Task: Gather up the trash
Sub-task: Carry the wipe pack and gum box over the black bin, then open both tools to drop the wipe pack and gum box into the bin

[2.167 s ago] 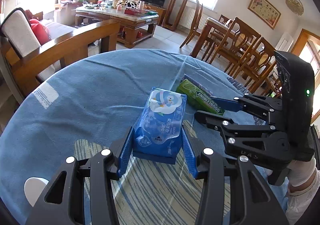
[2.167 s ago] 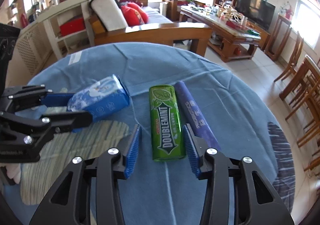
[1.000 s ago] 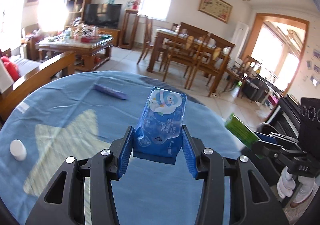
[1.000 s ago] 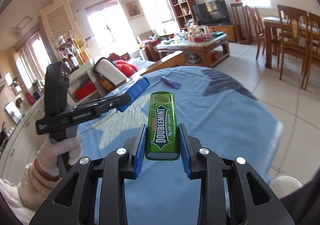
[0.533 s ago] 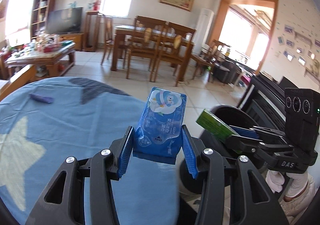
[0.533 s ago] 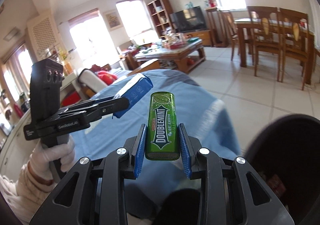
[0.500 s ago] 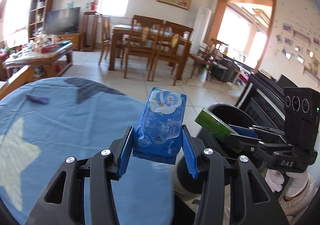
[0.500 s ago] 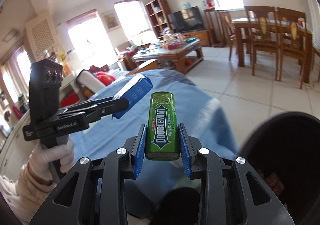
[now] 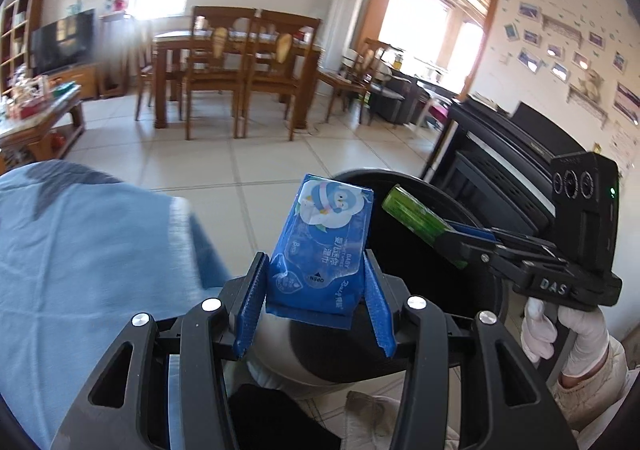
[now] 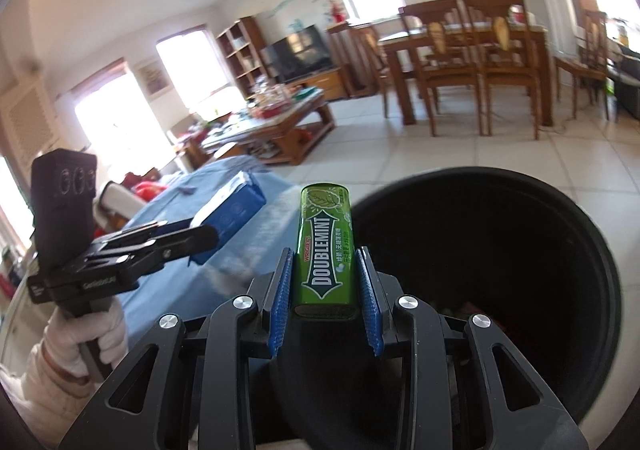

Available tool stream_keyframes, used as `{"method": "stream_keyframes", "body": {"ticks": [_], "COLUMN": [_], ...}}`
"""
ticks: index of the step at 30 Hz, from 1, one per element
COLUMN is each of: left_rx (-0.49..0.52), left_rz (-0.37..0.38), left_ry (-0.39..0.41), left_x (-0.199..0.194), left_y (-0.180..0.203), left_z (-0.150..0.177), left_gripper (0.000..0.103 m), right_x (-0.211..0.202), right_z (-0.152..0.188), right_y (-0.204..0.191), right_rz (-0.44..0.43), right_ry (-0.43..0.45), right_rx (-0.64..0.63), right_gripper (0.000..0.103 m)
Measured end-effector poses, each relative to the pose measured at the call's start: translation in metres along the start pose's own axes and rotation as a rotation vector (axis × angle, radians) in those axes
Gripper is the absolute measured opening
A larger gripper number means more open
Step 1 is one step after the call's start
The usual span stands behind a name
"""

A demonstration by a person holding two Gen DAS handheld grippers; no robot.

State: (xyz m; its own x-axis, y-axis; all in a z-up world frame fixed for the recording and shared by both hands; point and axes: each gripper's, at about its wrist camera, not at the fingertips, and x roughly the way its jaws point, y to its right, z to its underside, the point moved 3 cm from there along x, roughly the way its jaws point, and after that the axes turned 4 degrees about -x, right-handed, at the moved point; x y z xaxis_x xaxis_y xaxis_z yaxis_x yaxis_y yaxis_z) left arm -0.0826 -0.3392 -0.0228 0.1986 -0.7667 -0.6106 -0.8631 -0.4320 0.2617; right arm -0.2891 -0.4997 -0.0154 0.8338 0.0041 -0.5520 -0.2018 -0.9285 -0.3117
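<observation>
Both tongs carry trash at the black bin.

The left tongs [image 9: 316, 304] are clenched on a blue baby-wipes pack [image 9: 323, 246], held upright over the near rim of the black bin [image 9: 472, 282], with the blue-clothed table [image 9: 80, 258] to their left. The right tongs [image 10: 325, 292] grasp a green Doublemint gum pack [image 10: 325, 250] standing upright between the blue pads [image 10: 280, 298]; the bin's open mouth lies just ahead and to their right, some dark rubbish dimly visible inside.
</observation>
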Motion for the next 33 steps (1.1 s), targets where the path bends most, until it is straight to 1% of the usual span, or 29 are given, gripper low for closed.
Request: {"method": "stream_keyframes", "body": {"ticks": [5,9,15,19,23,26,30,33], "left_rx": [0.038,0.061,0.112,0.139,0.153,0.173,0.178,0.199], "left_rz": [0.048,0.071,0.091,0.096,0.099,0.08,0.085,0.073], "left_ry": [-0.044,-0.078,-0.149,-0.187,-0.208,-0.207,-0.207,-0.205], "left_x": [0.022,0.036,0.063,0.078,0.087,0.089,0.09,0.092], "left_y": [0.023,0.036,0.051,0.058,0.061,0.064,0.069,0.075], "left_z": [0.007,0.009,0.02,0.026,0.028,0.029,0.026,0.028], "left_gripper": [0.046,0.046,0.046,0.046,0.046,0.047,0.047,0.047], "right_x": [-0.013,-0.014,-0.017,-0.017,-0.014,-0.012,-0.011,-0.012], "right_z": [0.014,0.022,0.037,0.043,0.044,0.039,0.038,0.036], "right_y": [0.031,0.048,0.069,0.078,0.086,0.088,0.087,0.086], "right_rz": [0.057,0.098,0.168,0.176,0.18,0.182,0.182,0.183], "right_ry": [0.005,0.001,-0.007,-0.007,-0.009,-0.009,-0.005,-0.003], "right_rx": [0.031,0.043,0.057,0.08,0.094,0.101,0.1,0.097], "right_gripper": [0.032,0.032,0.032,0.032,0.032,0.032,0.032,0.032]}}
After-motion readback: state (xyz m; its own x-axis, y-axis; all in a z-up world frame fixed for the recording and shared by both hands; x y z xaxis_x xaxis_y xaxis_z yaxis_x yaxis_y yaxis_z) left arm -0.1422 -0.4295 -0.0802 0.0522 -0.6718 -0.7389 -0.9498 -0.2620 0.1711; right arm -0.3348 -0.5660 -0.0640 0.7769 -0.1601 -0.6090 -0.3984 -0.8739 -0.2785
